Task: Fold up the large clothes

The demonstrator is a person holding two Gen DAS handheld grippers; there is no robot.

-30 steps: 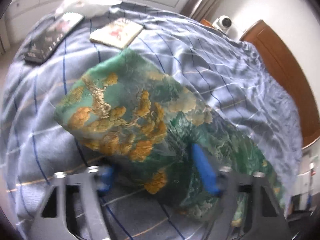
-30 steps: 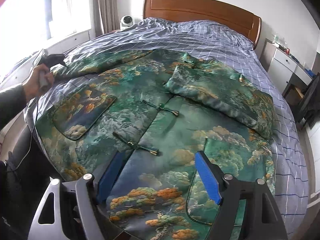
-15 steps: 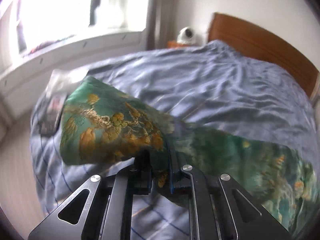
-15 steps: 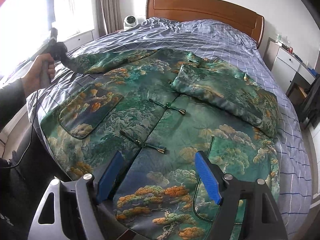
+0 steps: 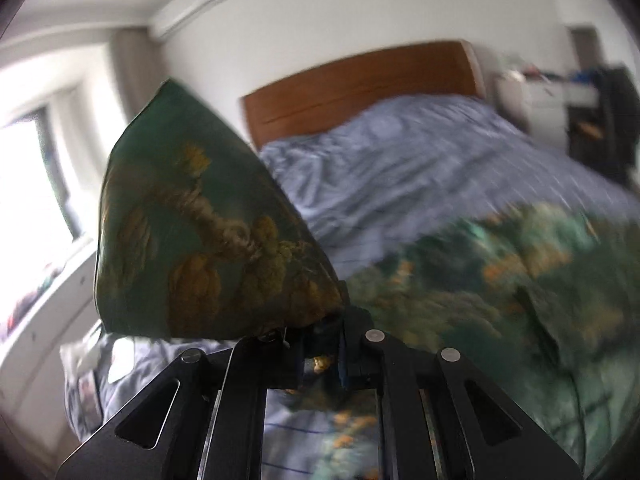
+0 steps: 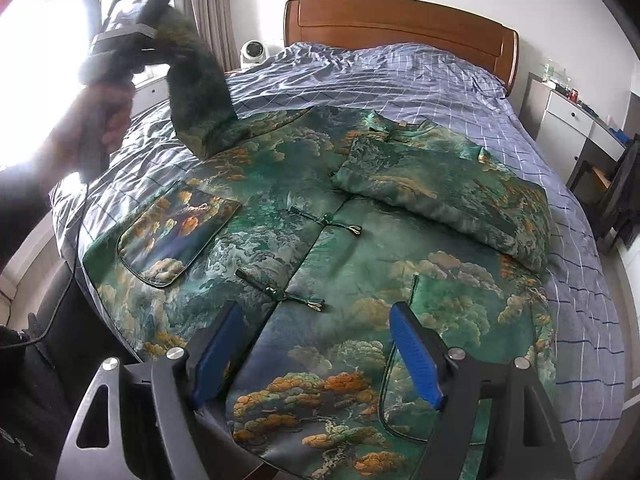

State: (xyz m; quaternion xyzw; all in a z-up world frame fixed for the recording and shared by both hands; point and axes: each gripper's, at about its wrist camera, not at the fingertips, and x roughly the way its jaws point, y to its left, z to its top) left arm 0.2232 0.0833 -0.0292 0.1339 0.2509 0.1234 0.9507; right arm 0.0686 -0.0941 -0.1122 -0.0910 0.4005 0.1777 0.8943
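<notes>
A large green brocade jacket (image 6: pixel 320 248) with orange and white cloud patterns lies spread front-up on the bed. Its right sleeve (image 6: pixel 440 196) lies folded across the chest. My left gripper (image 5: pixel 320 354) is shut on the end of the left sleeve (image 5: pixel 200 232) and holds it high above the bed; the gripper also shows in the right wrist view (image 6: pixel 132 36) at the upper left, with the sleeve (image 6: pixel 200 96) hanging from it. My right gripper (image 6: pixel 316 356) is open and empty, just above the jacket's hem.
The bed has a blue checked cover (image 6: pixel 400 76) and a wooden headboard (image 6: pixel 400 20). A small white fan (image 6: pixel 253 50) stands by the curtain. A white nightstand (image 6: pixel 568 116) stands at the right. A window ledge (image 5: pixel 40 320) runs along the left.
My left gripper closed on the left sleeve end and lifted it high off the bed, swinging toward the jacket's body. My right gripper stayed open near the hem.
</notes>
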